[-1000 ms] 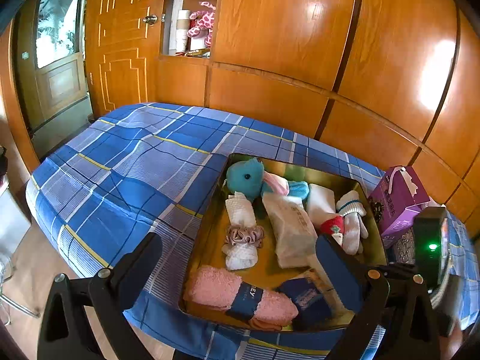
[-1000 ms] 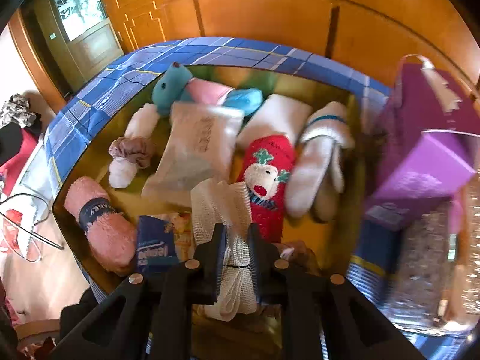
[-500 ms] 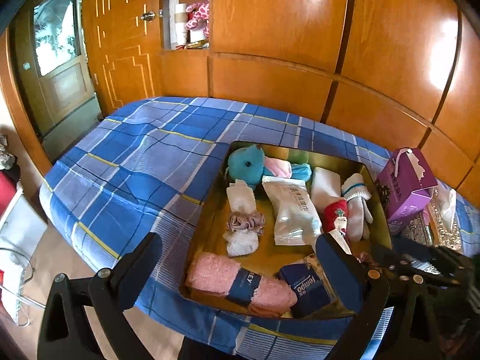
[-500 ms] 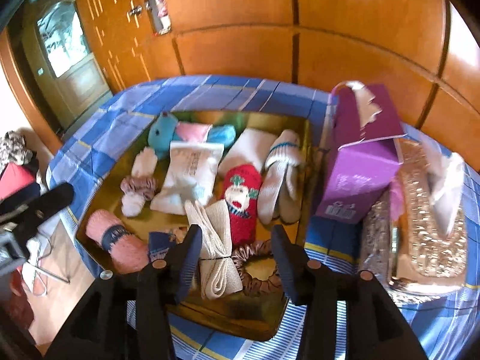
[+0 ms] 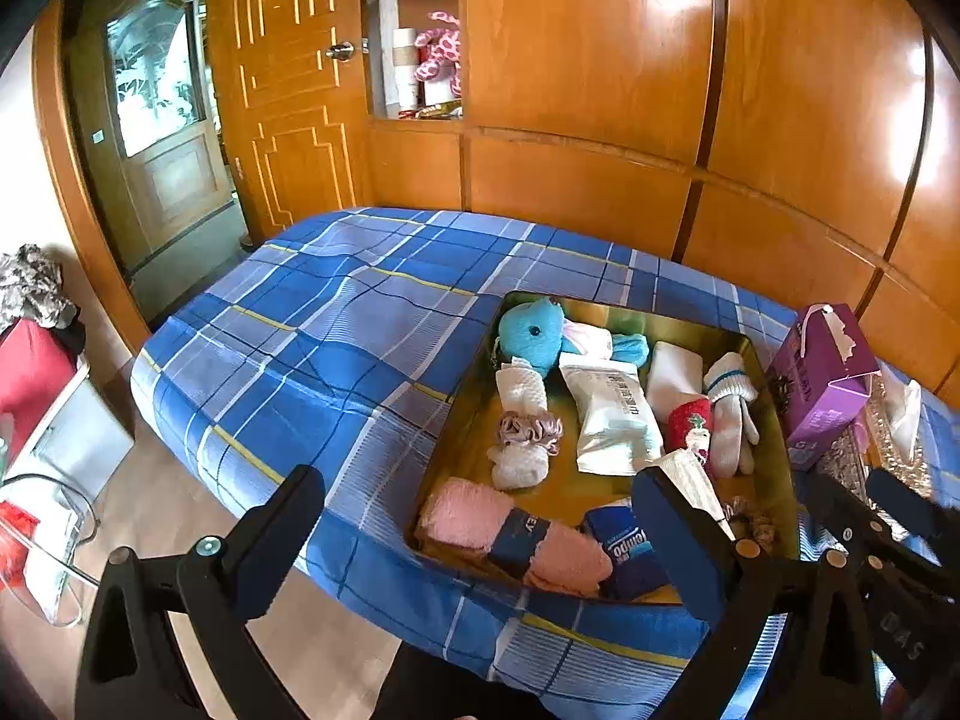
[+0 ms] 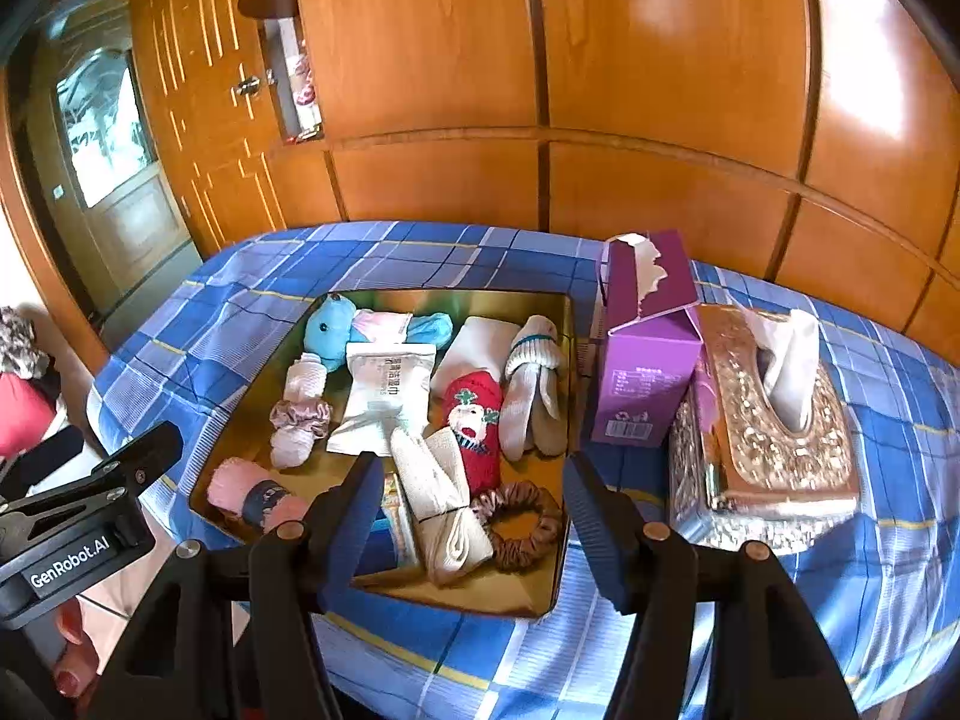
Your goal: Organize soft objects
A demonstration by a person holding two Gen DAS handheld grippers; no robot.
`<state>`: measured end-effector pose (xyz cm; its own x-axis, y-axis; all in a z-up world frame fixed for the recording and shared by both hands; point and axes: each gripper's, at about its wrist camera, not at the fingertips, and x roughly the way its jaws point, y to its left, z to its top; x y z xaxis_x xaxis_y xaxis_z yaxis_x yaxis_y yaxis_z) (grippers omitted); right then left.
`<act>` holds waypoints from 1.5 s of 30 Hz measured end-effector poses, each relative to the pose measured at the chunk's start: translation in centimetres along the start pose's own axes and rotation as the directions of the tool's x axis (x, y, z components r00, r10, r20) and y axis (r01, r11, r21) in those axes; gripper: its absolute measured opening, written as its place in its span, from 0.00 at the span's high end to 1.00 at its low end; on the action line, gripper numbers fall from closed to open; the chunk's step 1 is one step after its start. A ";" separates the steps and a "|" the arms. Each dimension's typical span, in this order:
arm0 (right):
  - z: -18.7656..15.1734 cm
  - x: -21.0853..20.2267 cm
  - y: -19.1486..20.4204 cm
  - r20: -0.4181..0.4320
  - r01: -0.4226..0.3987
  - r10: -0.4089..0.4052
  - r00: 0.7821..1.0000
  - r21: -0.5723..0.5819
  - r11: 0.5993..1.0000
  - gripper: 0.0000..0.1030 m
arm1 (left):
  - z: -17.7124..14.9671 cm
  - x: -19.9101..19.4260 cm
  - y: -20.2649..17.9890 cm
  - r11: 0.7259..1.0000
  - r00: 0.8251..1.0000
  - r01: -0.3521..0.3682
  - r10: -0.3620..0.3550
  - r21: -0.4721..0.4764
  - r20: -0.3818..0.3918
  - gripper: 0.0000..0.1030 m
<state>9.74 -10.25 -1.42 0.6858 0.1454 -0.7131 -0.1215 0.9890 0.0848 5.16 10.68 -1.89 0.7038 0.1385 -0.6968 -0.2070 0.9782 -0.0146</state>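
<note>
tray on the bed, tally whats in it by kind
In the gold tray:
socks and rolled cloths: 5 (cream roll, red sock, white sock, pink roll, white roll)
scrunchies: 2 (brown, mauve)
plush toys: 1
wipe and tissue packs: 3 ()
Total: 11

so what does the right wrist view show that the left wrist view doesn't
Only the right wrist view shows the whole brown scrunchie beside the cream rolled cloth, and the full glittery tissue box with its tissue.

Only the left wrist view shows the pink spotted plush in the wall niche, and the blue tissue pack unobstructed.

Both show the gold tray, blue plush toy, pink towel roll, red sock, purple box and plaid bedcover. Right gripper fingers are opening, holding nothing.
</note>
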 end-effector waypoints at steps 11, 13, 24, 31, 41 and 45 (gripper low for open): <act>-1.1 -1.2 1.4 -0.151 0.112 -0.109 0.983 0.008 0.994 0.39 | -1.0 -2.3 1.1 1.000 0.999 -0.018 0.017 -0.008 -0.033 0.00; -1.2 -2.0 1.3 -0.133 0.099 -0.093 0.987 0.036 0.994 0.39 | -1.0 -2.9 1.4 1.000 1.000 -0.014 0.013 -0.015 -0.024 0.00; -0.4 -6.0 0.7 -0.001 0.097 -0.097 0.995 0.107 0.990 0.39 | -0.7 -5.5 1.2 0.999 0.999 0.045 -0.045 -0.004 -0.006 0.00; -0.4 -7.0 1.5 0.042 0.105 -0.108 0.993 0.067 0.992 0.39 | -0.8 -6.0 1.2 0.998 0.998 0.056 -0.056 -0.006 -0.003 0.00; -0.4 -7.2 1.6 0.047 0.107 -0.110 0.993 0.063 0.992 0.39 | -0.8 -6.5 1.3 0.998 0.998 0.068 -0.068 -0.002 0.005 0.00; -0.4 -7.2 1.6 0.050 0.112 -0.115 0.992 0.058 0.992 0.39 | -0.9 -6.6 1.1 0.998 0.998 0.064 -0.064 -0.004 0.006 0.00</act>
<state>4.28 -9.77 3.58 0.7299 0.0316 -0.6828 -0.0016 0.9990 0.0445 -0.34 10.67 2.07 0.7199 0.0762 -0.6899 -0.1639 0.9845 -0.0624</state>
